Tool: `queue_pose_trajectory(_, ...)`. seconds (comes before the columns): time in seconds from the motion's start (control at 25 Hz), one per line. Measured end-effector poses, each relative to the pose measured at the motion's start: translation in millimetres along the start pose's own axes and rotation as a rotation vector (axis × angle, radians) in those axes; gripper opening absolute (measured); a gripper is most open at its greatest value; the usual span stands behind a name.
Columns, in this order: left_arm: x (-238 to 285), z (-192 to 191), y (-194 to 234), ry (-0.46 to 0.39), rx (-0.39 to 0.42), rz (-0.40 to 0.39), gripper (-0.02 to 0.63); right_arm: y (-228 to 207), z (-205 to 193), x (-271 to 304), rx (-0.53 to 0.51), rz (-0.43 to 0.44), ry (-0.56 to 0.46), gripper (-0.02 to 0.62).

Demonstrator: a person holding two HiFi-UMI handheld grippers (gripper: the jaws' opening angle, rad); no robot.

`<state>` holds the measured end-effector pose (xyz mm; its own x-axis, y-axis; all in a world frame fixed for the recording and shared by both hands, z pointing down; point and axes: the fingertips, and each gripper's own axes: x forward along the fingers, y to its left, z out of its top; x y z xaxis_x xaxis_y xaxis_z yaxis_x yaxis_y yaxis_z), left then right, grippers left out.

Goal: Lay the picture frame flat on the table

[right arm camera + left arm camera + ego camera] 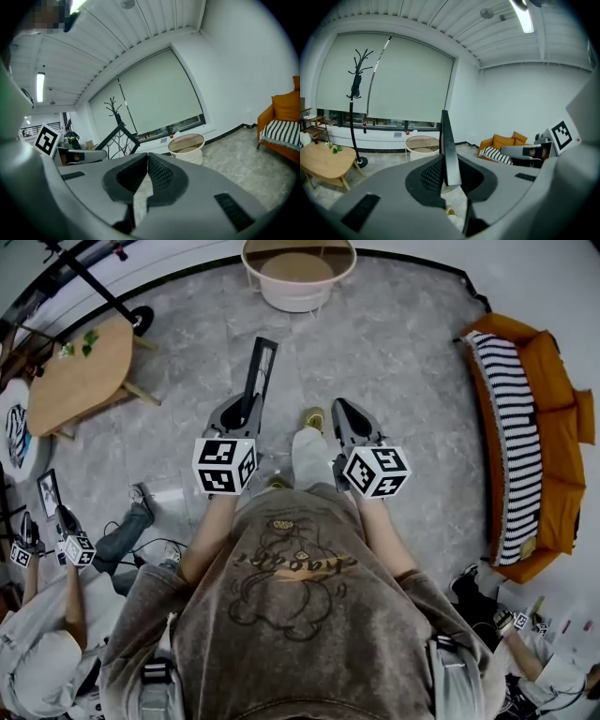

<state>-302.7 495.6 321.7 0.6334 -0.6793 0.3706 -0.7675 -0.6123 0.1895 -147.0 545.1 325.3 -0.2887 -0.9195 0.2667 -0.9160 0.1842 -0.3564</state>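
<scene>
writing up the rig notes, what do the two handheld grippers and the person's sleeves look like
The left gripper and right gripper are both grey plastic shells tapering to two jaws lined with black textured pads. Each carries a white cube printed with black square markers. No cables show on them. The person wears a brown-grey short-sleeved t-shirt with a printed graphic.

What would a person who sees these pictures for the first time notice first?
The black picture frame stands out first, clamped edge-on in the left gripper above the grey floor. Beside it, the right gripper is shut and empty. An orange sofa with a striped cover stands at the far right.
</scene>
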Motion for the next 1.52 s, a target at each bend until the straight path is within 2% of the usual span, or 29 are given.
queue_pose_trajectory(0.16, 29.8, 18.4, -9.8, 0.003, -0.001, 0.009, 0.061, -28.7, 20.2, 10.0, 0.006, 0.003, 0.006, 0.02)
queue_pose_trajectory(0.32, 21.2, 6.4, -38.2, -0.004, 0.006, 0.004, 0.061, -38.9, 10.2, -19.4, 0.013, -0.001, -0.006, 0.02)
queue_pose_trajectory(0.68, 37.6, 4.4, -47.7, -0.014, 0.017, -0.006, 0.061, -55.1, 10.7, -16.3, 0.008, 0.005, -0.022, 0.02)
queue_pose_trajectory(0.96, 84.6, 29.8, -5.7, -0.005, 0.008, -0.017, 0.061, -63.5, 31.7, 51.9, 0.012, 0.016, -0.004, 0.02)
queue_pose_trajectory(1.52, 152.8, 74.5, 26.5, 0.018, -0.013, -0.008, 0.061, -95.9, 78.0, 129.5, 0.037, 0.047, 0.019, 0.02)
